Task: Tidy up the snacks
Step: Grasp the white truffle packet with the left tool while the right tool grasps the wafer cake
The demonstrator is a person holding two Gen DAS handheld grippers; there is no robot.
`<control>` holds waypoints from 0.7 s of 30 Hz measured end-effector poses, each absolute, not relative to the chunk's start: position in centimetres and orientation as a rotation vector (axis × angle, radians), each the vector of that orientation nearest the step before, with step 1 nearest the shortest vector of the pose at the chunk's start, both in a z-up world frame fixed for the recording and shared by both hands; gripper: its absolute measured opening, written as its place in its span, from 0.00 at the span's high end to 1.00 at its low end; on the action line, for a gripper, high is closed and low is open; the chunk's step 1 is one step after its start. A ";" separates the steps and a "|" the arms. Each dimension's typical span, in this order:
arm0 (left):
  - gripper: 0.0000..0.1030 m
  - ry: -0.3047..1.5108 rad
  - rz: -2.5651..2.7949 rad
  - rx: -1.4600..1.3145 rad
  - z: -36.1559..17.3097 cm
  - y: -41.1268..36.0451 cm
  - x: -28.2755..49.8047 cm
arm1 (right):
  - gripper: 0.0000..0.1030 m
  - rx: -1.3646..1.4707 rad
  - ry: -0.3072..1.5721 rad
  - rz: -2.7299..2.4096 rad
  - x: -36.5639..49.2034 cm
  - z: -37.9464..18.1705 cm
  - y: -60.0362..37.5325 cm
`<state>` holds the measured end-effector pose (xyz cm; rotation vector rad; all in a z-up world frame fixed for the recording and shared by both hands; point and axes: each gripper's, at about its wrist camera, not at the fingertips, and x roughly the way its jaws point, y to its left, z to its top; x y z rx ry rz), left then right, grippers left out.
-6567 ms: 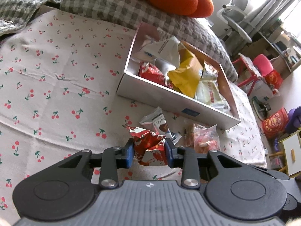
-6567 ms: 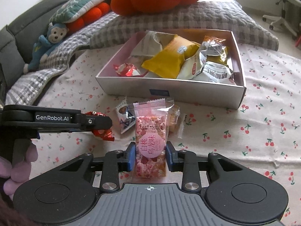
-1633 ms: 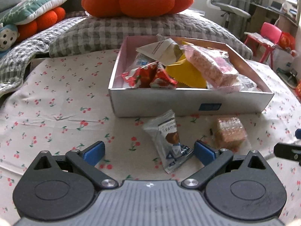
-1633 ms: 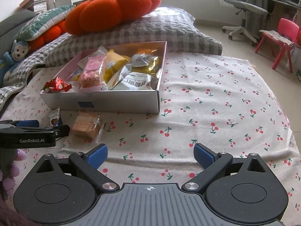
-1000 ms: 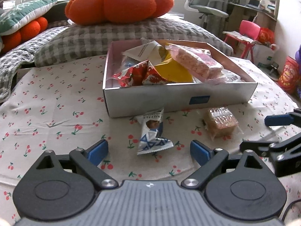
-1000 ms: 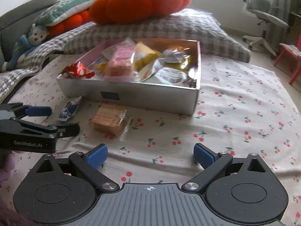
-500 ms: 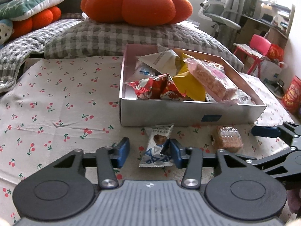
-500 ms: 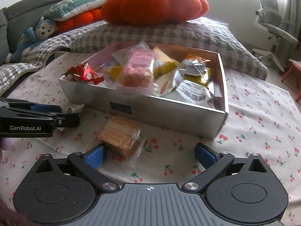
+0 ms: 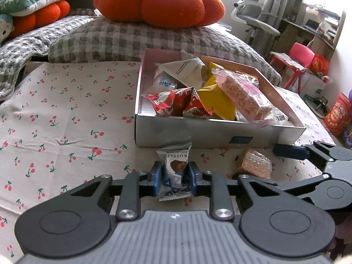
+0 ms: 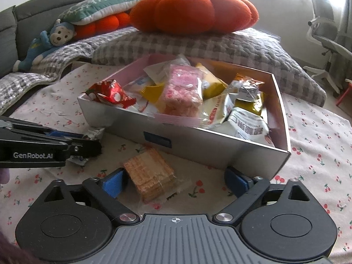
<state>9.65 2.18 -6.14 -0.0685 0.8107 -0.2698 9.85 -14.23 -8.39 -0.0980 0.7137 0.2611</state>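
Observation:
A silver box [image 9: 198, 132] full of snack packets sits on the cherry-print cloth; it also shows in the right wrist view [image 10: 198, 140]. My left gripper [image 9: 175, 176] is shut on a white and blue truffle chocolate packet [image 9: 176, 171] just in front of the box. My right gripper [image 10: 173, 181] is open, its fingers on either side of a wrapped wafer biscuit [image 10: 151, 173] lying on the cloth; the biscuit sits near the left finger. The wafer also shows in the left wrist view [image 9: 256, 165].
In the box lie a pink rice bar [image 9: 242, 96], red packets [image 9: 176, 103], a yellow packet [image 9: 217, 103] and white packets [image 10: 248, 125]. An orange pumpkin cushion [image 10: 193, 11] on a checked pillow [image 10: 176, 44] lies behind. An office chair [image 10: 325, 33] stands far right.
My left gripper has closed fully on the truffle packet. My right gripper has moved forward so its open fingers now straddle the wafer biscuit.

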 end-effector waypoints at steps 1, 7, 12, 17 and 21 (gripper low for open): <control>0.78 0.812 -0.272 -0.073 -6.1 2.2 9.7 | 0.11 -0.102 0.712 0.266 9.8 -8.3 -14.1; 0.78 0.820 -0.275 -0.070 -6.1 2.1 9.6 | 0.33 -0.118 0.702 0.310 9.6 -8.0 -13.5; 0.78 0.823 -0.279 -0.052 -6.1 1.8 9.5 | 0.60 -0.132 0.697 0.345 9.3 -7.8 -13.0; 0.80 0.833 -0.291 -0.055 -6.0 1.8 9.7 | 0.67 -0.155 0.702 0.359 9.2 -7.6 -12.3; 0.81 0.836 -0.291 -0.057 -5.8 1.9 9.6 | 0.67 -0.143 0.721 0.361 9.3 -7.3 -12.5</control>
